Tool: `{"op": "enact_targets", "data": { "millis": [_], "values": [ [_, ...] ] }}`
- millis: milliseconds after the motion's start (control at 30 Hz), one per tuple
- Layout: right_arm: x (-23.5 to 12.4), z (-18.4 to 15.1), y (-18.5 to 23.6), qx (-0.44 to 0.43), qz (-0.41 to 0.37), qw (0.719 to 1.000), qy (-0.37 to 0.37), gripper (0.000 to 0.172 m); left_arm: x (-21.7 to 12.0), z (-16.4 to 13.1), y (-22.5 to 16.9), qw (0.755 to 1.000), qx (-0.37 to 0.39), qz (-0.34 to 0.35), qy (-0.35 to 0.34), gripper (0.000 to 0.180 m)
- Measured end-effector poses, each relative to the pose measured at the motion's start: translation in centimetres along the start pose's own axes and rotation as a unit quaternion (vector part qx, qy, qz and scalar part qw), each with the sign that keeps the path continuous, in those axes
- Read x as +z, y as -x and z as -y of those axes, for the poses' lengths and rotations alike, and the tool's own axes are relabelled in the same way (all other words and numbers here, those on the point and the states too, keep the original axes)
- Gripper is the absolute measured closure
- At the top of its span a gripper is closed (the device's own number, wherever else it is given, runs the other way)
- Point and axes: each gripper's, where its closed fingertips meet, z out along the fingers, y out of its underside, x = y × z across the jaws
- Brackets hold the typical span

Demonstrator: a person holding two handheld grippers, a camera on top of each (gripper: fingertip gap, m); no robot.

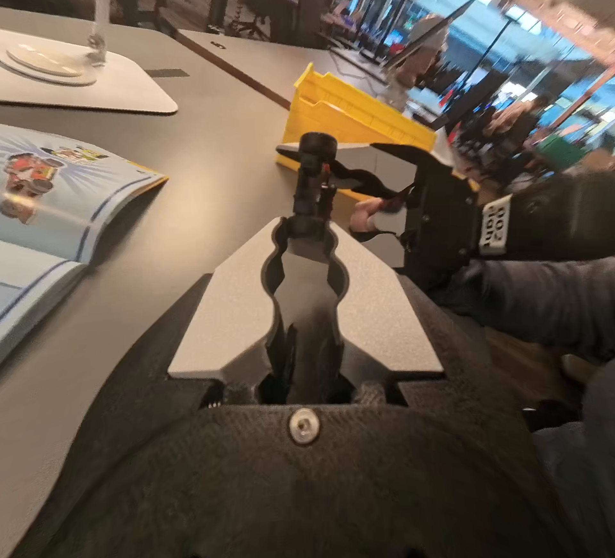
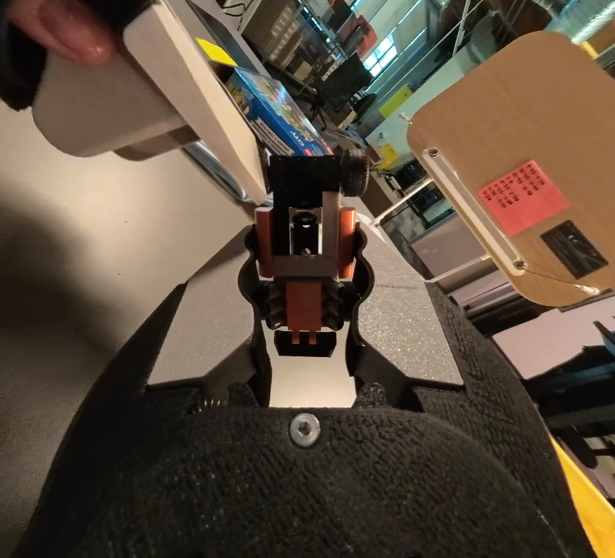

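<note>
Both grippers hold one small toy brick vehicle above the grey table (image 1: pixel 206 142). In the right wrist view the vehicle (image 2: pixel 303 242) shows red-brown side pieces, a grey frame, a black end block and a black wheel (image 2: pixel 356 175). My right gripper (image 2: pixel 304 235) is shut on its red-brown sides. My left gripper (image 1: pixel 306 225) is shut on the black end of the vehicle (image 1: pixel 312 189), which stands up from its tips with the wheel (image 1: pixel 317 142) on top. The right gripper (image 1: pixel 327 175) reaches in from the right. A grey finger of the left gripper (image 2: pixel 233 142) shows against the black block.
An open picture booklet (image 1: pixel 66 195) lies at the left, with a white lamp base (image 1: pixel 100 89) behind it. A yellow bin (image 1: pixel 349 115) stands just beyond the grippers. A blue toy box (image 2: pixel 276 115) and a tan board with a pink sticker (image 2: pixel 515 175) are close by. There is about 4 cm between the tips of the two grippers.
</note>
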Motion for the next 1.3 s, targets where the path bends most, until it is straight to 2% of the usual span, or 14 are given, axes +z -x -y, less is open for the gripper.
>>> {"op": "enact_targets", "data": {
  "millis": [100,233,300,433,600,800,867,1133,1200,1233,1300],
  "values": [
    [-0.2,0.3,0.0,-0.001,-0.001,1.000,-0.006,0.116,-0.2,0.2,-0.2,0.998,-0.044,-0.036,-0.009,0.160],
    [-0.3,0.9,0.5,-0.019,-0.001,1.000,-0.013,0.116,-0.9,-0.2,0.4,0.999,0.033,0.004,0.027,0.160],
    [-0.3,1.0,0.6,-0.024,-0.001,1.000,-0.013,0.116,-1.1,-0.4,0.0,0.998,0.047,-0.002,0.043,0.160],
    [-0.2,1.1,0.6,-0.039,-0.013,0.999,-0.009,0.116,-1.4,-0.8,-0.9,0.997,0.002,-0.056,0.051,0.160],
    [-0.3,1.1,0.9,-0.052,-0.009,0.999,-0.007,0.116,-1.4,-1.0,0.8,0.998,0.036,0.006,0.060,0.160],
    [-0.4,1.4,0.9,-0.039,-0.005,0.999,-0.017,0.116,-1.9,-0.8,-0.8,0.994,-0.041,-0.090,0.046,0.160],
    [-0.4,1.4,1.0,-0.041,-0.002,0.999,-0.018,0.116,-1.9,-0.9,-0.9,0.992,-0.054,-0.103,0.046,0.161],
    [-0.2,1.0,1.4,-0.068,0.001,0.998,-0.008,0.116,-1.8,-1.9,1.1,0.994,0.063,0.003,0.094,0.160],
    [-0.5,1.6,1.1,-0.045,0.001,0.999,-0.025,0.116,-2.0,-1.4,0.1,0.996,0.017,-0.042,0.072,0.160],
    [-0.6,2.2,0.8,-0.032,-0.002,0.999,-0.040,0.116,-2.3,-0.8,-1.0,0.993,-0.042,-0.104,0.049,0.161],
    [-0.9,2.8,0.7,-0.025,-0.004,0.998,-0.055,0.116,-2.9,-0.1,-2.8,0.955,-0.186,-0.232,0.025,0.162]
  ]
}}
